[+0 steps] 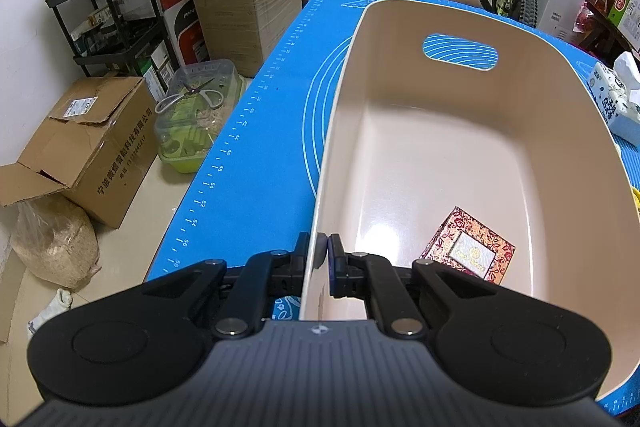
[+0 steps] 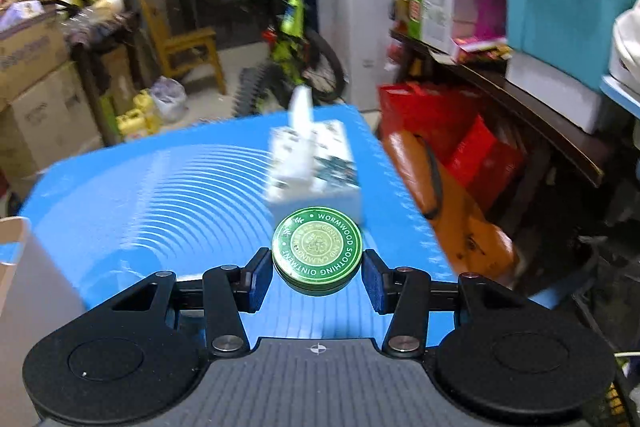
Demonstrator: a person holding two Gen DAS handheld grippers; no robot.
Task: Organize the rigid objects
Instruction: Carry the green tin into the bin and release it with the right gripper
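Note:
A beige plastic bin point(image 1: 400, 27) with a handle slot stands on the blue mat point(image 1: 256, 163). My left gripper point(image 1: 322, 253) is shut on the bin's near left wall, one finger outside and one inside. A small red patterned box point(image 1: 472, 251) lies on the bin floor at the near right. My right gripper point(image 2: 318, 273) is shut on a round green ointment tin point(image 2: 317, 251) and holds it above the blue mat point(image 2: 160, 195). A corner of the bin point(image 2: 16, 267) shows at the left edge of the right wrist view.
A tissue box point(image 2: 316, 167) stands on the mat just beyond the tin; it also shows in the left wrist view point(image 1: 618, 99) right of the bin. Cardboard boxes point(image 1: 92, 143), a shelf cart and a clear container stand on the floor to the left. A bicycle point(image 2: 296, 39) is behind the table.

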